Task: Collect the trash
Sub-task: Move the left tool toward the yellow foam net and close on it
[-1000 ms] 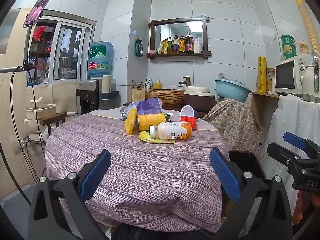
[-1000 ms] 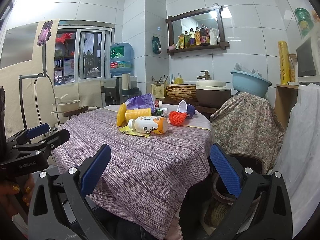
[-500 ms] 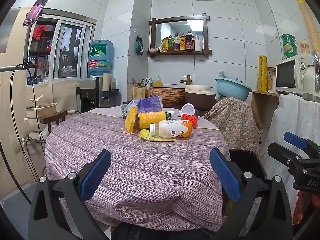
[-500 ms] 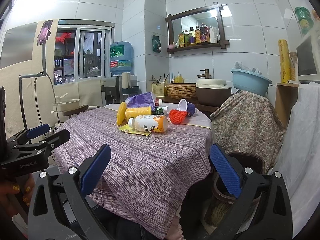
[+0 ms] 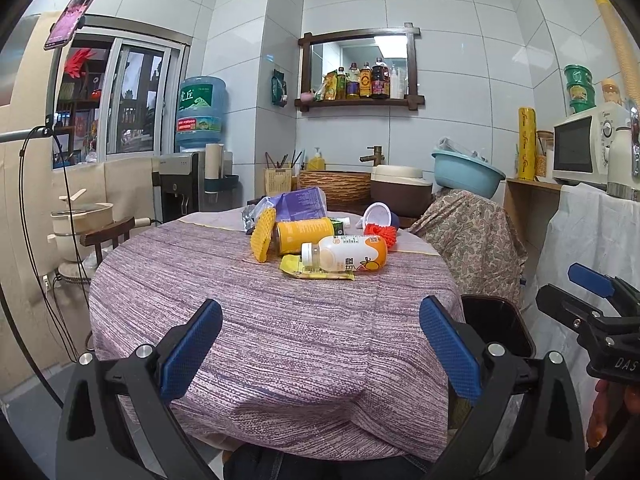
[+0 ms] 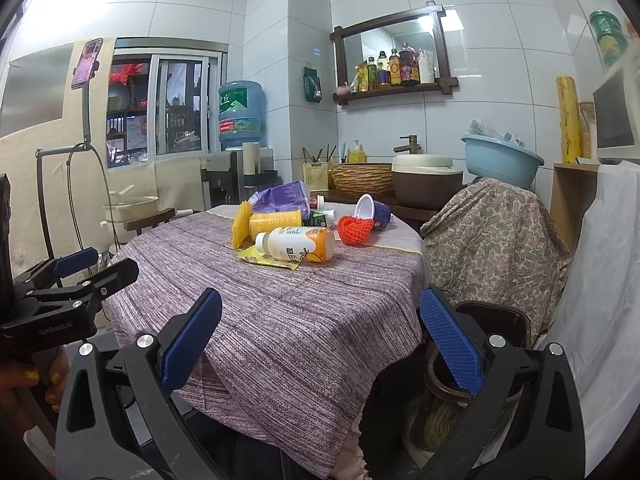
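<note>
A pile of trash lies at the far side of the round table [image 5: 280, 340]: a white and orange bottle [image 5: 344, 258] on its side on a yellow wrapper [image 5: 316, 273], a yellow can [image 5: 306, 234], a yellow foam net [image 5: 262, 238], a purple bag [image 5: 302, 206], a red foam net [image 5: 382, 234] and a white cup [image 5: 378, 214]. My left gripper [image 5: 320, 350] hangs open over the table's near edge, well short of the pile. My right gripper [image 6: 320, 344] is open too, at the table's right front, with the bottle [image 6: 296, 244] far ahead. Both hold nothing.
A dark bin [image 6: 492, 316] stands on the floor right of the table, beside a chair draped in patterned cloth [image 6: 492, 232]. A wooden stool [image 5: 106, 234] and a phone stand [image 5: 36, 136] are at the left. Behind are a water dispenser [image 5: 200, 116] and a sink counter [image 5: 400, 188].
Both cameras have drifted only slightly toward the table. Nothing on the table has moved and both grippers stay open.
</note>
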### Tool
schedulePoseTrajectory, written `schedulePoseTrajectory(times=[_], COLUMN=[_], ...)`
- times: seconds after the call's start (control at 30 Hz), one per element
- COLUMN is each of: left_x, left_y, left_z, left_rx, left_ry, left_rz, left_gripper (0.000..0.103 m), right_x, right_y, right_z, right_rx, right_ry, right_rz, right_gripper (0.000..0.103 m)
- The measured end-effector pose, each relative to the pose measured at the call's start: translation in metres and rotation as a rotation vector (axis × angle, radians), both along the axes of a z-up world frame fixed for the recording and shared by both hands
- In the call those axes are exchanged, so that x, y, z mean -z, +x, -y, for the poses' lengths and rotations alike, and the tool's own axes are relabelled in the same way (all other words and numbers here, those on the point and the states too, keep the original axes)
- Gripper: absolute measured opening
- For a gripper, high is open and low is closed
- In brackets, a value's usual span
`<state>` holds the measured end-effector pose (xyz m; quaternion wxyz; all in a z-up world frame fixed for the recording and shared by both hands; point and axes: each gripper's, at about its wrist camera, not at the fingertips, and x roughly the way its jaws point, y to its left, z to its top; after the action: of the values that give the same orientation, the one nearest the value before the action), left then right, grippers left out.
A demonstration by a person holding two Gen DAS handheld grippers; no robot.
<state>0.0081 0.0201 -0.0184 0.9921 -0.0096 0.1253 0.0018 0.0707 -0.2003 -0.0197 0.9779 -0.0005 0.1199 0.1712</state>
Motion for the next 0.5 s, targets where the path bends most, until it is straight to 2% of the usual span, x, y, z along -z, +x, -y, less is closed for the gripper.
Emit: schedulePoseTrajectory(times=[0.13,0.5], left_x=[0.007,0.029], left_y=[0.014,0.077], left_z=[-0.007,-0.042], left_rx=[0.006,0.039], left_ry=[-0.005,-0.082], left_rz=[-0.067,-0.337], left_gripper=[0.098,0.098], right_x=[0.013,0.035], right_y=[0.018,0.094], right_z=[-0.007,-0.046], right_rx=[-0.037,-0.144], right_ry=[-0.008,-0.114], right_rz=[-0.082,-0.28], right_gripper=[0.098,0.098])
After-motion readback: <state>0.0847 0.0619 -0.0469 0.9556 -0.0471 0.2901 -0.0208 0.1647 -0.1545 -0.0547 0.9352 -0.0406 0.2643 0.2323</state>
